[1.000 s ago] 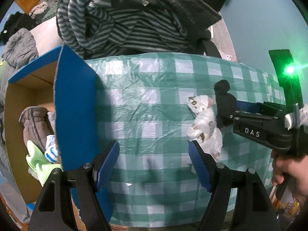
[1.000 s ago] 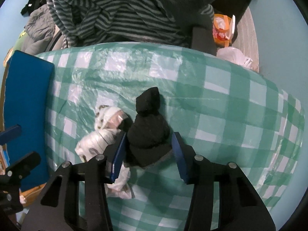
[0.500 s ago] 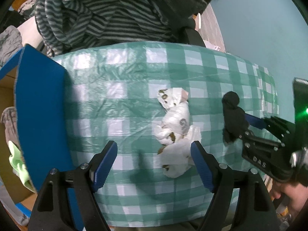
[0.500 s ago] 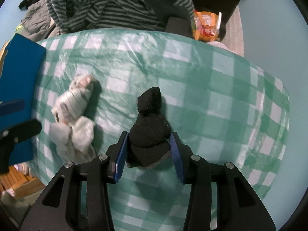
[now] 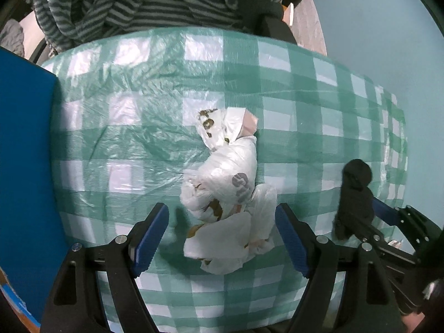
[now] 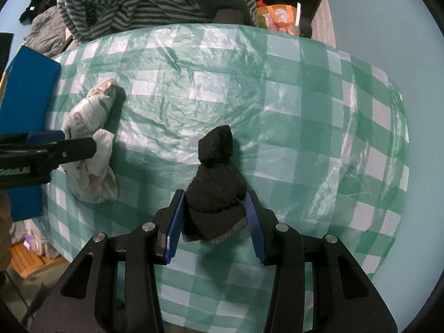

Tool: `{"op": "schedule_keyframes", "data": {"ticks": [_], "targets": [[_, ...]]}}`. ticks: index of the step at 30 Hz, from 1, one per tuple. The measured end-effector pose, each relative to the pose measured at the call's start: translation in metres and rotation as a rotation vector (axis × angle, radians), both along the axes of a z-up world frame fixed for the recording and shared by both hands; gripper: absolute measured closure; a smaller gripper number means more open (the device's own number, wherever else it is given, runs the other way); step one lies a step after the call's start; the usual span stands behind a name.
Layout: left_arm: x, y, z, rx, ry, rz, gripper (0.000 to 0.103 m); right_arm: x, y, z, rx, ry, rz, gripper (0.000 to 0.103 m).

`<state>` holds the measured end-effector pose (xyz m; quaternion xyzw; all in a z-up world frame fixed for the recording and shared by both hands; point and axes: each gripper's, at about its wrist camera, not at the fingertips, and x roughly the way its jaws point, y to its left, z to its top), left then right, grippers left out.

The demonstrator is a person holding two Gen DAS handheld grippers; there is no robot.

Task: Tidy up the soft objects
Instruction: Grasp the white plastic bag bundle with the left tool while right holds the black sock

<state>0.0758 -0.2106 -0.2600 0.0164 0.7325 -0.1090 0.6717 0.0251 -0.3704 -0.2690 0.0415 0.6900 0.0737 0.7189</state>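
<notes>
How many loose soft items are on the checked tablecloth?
2. A black sock gripped in the right tongs, and a white patterned sock bundle between the open left tongs. Nothing looks hidden.

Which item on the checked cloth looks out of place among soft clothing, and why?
The crumpled white plastic bag lying loose on the checked cloth: it is wrapping, not clothing like the black sock or the striped garment behind.

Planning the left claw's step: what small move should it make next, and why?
Probably lower the left claw a little further, then close. Its open jaws straddle the white patterned cloth bundle on the checked cover without pressing it, while the right claw grips the black sock.
</notes>
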Motion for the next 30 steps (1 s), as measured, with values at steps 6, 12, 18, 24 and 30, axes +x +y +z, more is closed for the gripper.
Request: {"op": "schedule_keyframes", "data": {"ticks": [6,12,18,24,30], "targets": [[-0.005,-0.004,-0.011,0.009,0.008,0.009,0.023,-0.003,-0.007,0.001,-0.001,-0.004,0.007,0.06],[-0.014,-0.003,-0.011,0.022,0.013,0.015,0.049,-0.004,-0.006,0.008,0.01,-0.029,0.026,0.06],[-0.026,0.006,-0.009,0.013,0.012,0.035,0.075,-0.007,0.001,0.018,0.013,-0.061,0.066,0.06],[-0.037,0.015,0.013,0.018,-0.046,0.024,0.077,-0.008,0.006,0.032,0.002,-0.087,0.086,0.06],[-0.054,0.025,0.045,0.019,-0.121,0.009,0.077,-0.009,0.014,0.052,0.002,-0.116,0.1,0.06]]}}
